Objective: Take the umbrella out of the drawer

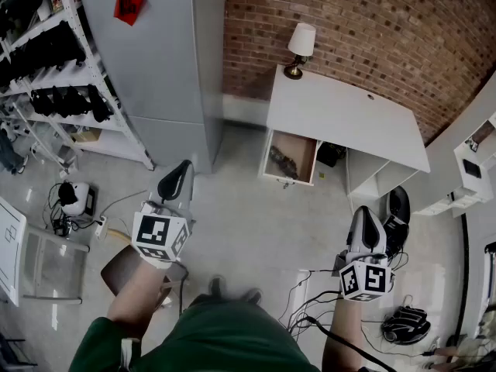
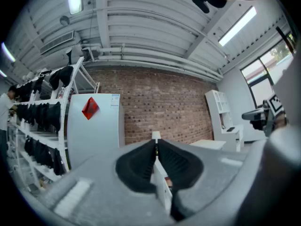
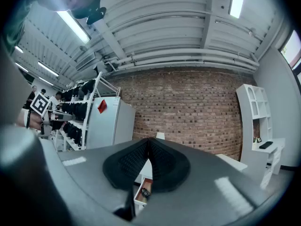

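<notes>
Against the brick wall, at the white desk, the drawer is standing pulled out. The folded dark umbrella is lying inside it on the wooden bottom. A table lamp is standing on the desk's back corner, and a tall grey refrigerator bearing a red paper square is standing to the left of the desk.

Well short of the desk, over the grey floor, both tongs are being held level and pointed toward the wall. The left gripper is being held with its ribbed pads pressed together at the tips, only a hairline slit showing between them. Nothing is being pinched or touched by it. The right gripper is likewise being held fully closed, pad against pad, and it is empty. Below its tips, in the right gripper view, the open drawer and the umbrella are being shown in the distance. Neither gripper is touching the drawer, the umbrella or the desk.
</notes>
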Action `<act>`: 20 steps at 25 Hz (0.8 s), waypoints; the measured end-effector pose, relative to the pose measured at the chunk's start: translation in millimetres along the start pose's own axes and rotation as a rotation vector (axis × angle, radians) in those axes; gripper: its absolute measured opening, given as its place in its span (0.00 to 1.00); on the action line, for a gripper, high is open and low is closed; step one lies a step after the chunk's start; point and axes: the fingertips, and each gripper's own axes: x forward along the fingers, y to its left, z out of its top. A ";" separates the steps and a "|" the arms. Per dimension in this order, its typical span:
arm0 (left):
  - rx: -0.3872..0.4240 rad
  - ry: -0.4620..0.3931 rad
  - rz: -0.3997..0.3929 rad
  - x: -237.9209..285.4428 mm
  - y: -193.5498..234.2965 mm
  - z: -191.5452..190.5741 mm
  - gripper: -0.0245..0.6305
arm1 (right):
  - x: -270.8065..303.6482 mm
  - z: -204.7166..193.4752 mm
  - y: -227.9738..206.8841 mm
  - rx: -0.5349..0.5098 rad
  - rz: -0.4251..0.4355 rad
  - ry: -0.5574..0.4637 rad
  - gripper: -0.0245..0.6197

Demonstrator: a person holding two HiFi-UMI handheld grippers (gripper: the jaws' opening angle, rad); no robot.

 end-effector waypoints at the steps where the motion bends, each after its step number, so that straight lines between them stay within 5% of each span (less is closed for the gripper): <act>1: 0.000 0.001 0.000 -0.6 0.1 0.6 0.06 | -0.3 0.6 0.6 -0.004 0.004 -0.003 0.04; 15: 0.019 0.006 0.007 5.8 -35.4 5.0 0.07 | -7.2 -7.5 -27.2 0.051 0.032 -0.029 0.04; 20: 0.026 0.021 0.007 7.5 -58.4 2.1 0.27 | -8.5 -12.8 -48.5 0.054 0.025 -0.029 0.16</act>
